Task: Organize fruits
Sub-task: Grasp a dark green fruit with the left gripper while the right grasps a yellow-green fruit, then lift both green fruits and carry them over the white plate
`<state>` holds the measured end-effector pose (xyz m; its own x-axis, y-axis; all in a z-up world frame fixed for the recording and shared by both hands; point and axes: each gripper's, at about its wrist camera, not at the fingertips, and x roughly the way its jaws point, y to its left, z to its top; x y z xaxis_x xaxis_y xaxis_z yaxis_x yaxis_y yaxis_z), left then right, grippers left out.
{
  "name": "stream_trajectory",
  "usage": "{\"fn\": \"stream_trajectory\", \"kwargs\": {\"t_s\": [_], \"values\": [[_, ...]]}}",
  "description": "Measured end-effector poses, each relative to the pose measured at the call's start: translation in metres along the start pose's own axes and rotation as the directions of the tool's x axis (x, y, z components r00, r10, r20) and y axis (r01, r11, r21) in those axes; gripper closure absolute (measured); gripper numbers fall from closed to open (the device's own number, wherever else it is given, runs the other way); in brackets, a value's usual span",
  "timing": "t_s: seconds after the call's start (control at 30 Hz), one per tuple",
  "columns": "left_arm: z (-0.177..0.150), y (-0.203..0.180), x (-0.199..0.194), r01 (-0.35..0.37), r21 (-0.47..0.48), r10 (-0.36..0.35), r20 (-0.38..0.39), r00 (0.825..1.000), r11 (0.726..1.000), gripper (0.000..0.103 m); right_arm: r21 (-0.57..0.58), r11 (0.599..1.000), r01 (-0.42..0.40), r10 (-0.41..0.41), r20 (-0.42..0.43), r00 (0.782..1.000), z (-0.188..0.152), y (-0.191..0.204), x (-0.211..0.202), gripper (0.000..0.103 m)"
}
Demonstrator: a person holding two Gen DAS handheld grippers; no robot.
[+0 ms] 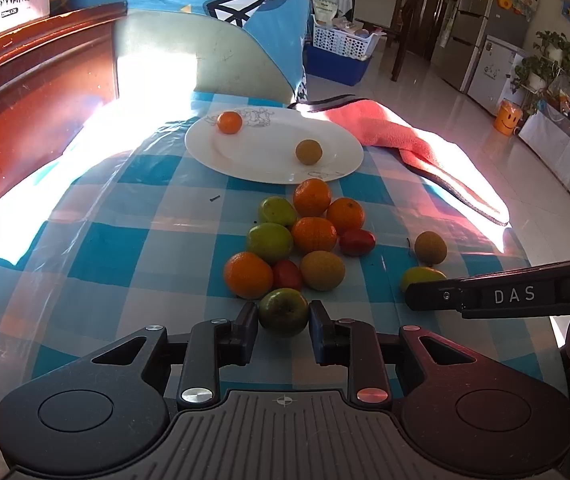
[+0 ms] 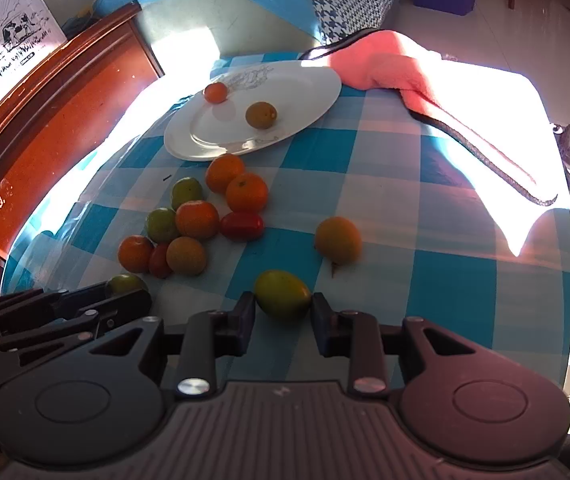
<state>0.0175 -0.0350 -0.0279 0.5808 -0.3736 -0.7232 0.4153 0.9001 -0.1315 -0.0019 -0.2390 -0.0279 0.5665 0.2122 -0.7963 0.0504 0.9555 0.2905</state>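
Observation:
A white plate at the back of the checked table holds a small orange and a brownish fruit. A pile of oranges, green and red fruits lies in front of it. My left gripper has its jaws on both sides of a green-red fruit, touching it on the table. My right gripper has its jaws against a yellow-green fruit, which rests on the table. A brown-orange fruit lies alone beyond it. The plate also shows in the right wrist view.
A pink cloth lies at the back right, over the table edge. A wooden headboard runs along the left. A chair with blue fabric stands behind the table. The right gripper's body reaches in from the right.

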Motion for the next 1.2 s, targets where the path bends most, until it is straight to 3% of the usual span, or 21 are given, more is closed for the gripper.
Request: {"fn": "stream_trajectory", "kwargs": {"t_s": [0.37,0.7,0.9,1.2], "values": [[0.006,0.003,-0.006,0.008,-0.03,-0.008,0.029,1.0,1.0,0.078,-0.007,0.998,-0.055,0.055,0.015,0.998,0.003,0.01,-0.002,0.077],[0.006,0.003,-0.003,-0.008,-0.021,0.009,0.026,1.0,1.0,0.078,-0.002,0.999,-0.054,0.054,0.014,0.998,0.003,0.009,0.0,0.076],[0.006,0.003,-0.003,-0.014,-0.019,0.014,0.025,1.0,1.0,0.078,0.015,0.999,-0.033,0.032,0.01,0.999,0.003,0.007,0.007,0.071],[0.007,0.004,-0.003,-0.018,-0.024,0.019,0.032,0.999,1.0,0.078,0.011,0.999,-0.031,0.03,0.025,0.999,0.005,0.009,0.011,0.076]]}}
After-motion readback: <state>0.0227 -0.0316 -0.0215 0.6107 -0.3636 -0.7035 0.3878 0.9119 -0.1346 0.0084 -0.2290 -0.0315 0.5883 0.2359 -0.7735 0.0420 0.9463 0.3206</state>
